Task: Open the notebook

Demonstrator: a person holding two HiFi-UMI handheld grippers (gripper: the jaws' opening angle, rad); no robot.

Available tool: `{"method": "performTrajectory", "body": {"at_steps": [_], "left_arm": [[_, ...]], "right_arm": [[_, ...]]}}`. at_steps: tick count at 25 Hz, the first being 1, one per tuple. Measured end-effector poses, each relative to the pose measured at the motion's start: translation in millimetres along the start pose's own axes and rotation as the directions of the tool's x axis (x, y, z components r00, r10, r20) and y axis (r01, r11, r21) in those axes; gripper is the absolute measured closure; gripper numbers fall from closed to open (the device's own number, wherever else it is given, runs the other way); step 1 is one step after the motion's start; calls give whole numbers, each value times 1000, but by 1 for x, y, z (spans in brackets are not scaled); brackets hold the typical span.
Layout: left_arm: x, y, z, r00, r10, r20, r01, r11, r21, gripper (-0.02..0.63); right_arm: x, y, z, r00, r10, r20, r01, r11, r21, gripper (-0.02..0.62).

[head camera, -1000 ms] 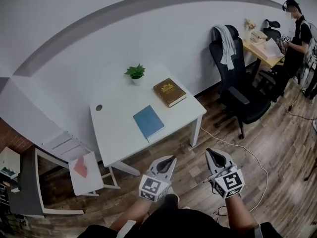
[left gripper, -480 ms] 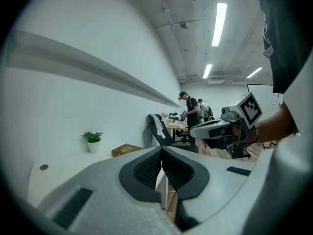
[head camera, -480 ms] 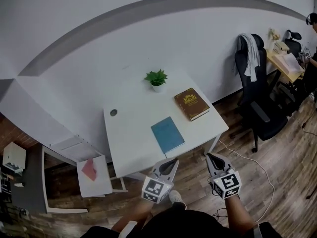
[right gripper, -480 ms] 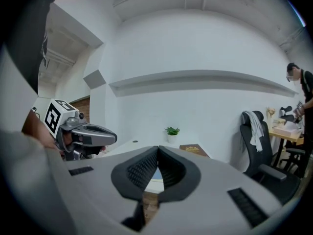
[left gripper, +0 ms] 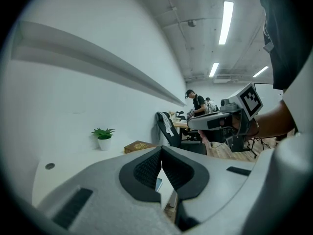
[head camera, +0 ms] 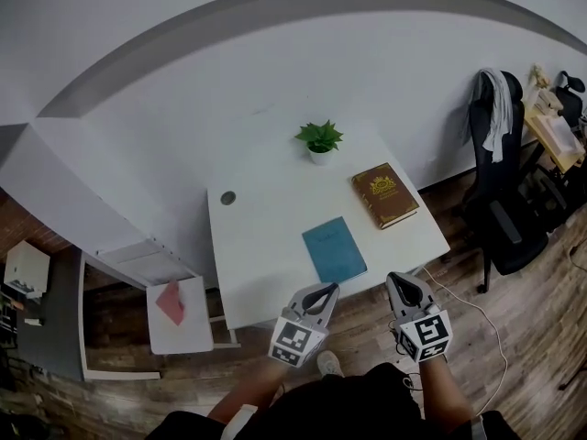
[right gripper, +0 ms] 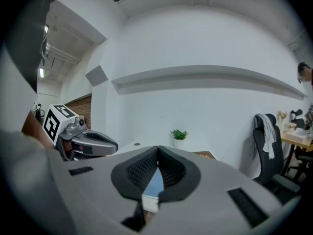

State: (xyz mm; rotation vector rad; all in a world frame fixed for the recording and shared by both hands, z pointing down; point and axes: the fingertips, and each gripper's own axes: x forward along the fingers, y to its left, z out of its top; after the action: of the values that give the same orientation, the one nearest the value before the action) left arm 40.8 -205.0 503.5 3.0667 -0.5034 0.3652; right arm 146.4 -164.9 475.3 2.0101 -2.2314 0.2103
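Both claws are clenched tight with nothing in them. The left gripper (head camera: 327,288) and right gripper (head camera: 396,277) hang side by side just off the near edge of the white table (head camera: 261,273), and neither touches anything. In each gripper view the pads meet at the tips.

The blue notebook (head camera: 335,253) lies closed and flat on the near right part of the table, just past the two grippers. From the gripper views you only get a sliver of blue through the gap under the closed jaws, so the head view is the one to go by.

Farther back on the right is a brown book (head camera: 385,195); its gold cover print is too small to read. A small potted plant (head camera: 319,141) sits by the far edge. The black office chair (head camera: 503,223) with a grey garment over its back is partly cut off at the right. The person's arms are cut off at the bottom edge.
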Motion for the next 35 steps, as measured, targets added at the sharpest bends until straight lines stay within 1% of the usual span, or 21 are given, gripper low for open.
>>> {"method": "performTrajectory", "body": {"at_steps": [2, 5, 11, 13, 17, 20, 21, 22, 23, 25, 28, 32, 35], "left_arm": [[2, 9, -2, 1000, 15, -3, -15, 1000, -6, 600], [8, 16, -8, 999, 33, -28, -33, 999, -14, 600], [29, 21, -6, 996, 75, -44, -76, 997, -19, 600], [39, 22, -7, 994, 95, -59, -95, 995, -5, 600], [60, 20, -18, 983, 125, -133, -119, 991, 53, 600], [76, 16, -31, 976, 121, -181, -107, 991, 85, 598], [82, 15, -36, 974, 115, -196, -99, 991, 90, 592], [87, 13, -43, 971, 108, -213, -89, 992, 94, 572], [92, 11, -51, 967, 101, -234, -79, 992, 100, 538], [102, 8, -70, 954, 96, -286, -61, 990, 128, 494], [116, 3, -97, 926, 95, -366, -24, 981, 193, 453], [131, 1, -121, 892, 104, -439, 25, 960, 278, 448], [142, -3, -138, 864, 98, -494, 78, 943, 323, 448]], "right_arm": [[10, 2, 2, 1000, 19, 2, -19, 1000, -1, 594], [24, 0, 4, 999, 51, 5, -51, 999, -4, 593], [50, -22, 9, 993, 120, 4, -120, 993, -6, 594], [58, -30, 11, 989, 145, 1, -145, 989, -12, 594], [67, -47, 14, 980, 199, -7, -199, 980, -16, 594], [73, -62, 14, 976, 219, -15, -219, 976, -17, 593], [75, -66, 13, 974, 225, -20, -226, 974, -17, 594], [76, -69, 12, 972, 234, -27, -235, 972, -14, 594], [76, -72, 11, 969, 243, -31, -244, 970, -7, 594], [76, -76, 11, 965, 259, -25, -259, 966, 8, 593], [77, -81, 16, 961, 276, 0, -276, 961, 12, 593], [77, -87, 14, 956, 294, -4, -294, 956, 10, 594], [74, -95, 6, 954, 299, -21, -298, 954, 33, 593]]}}
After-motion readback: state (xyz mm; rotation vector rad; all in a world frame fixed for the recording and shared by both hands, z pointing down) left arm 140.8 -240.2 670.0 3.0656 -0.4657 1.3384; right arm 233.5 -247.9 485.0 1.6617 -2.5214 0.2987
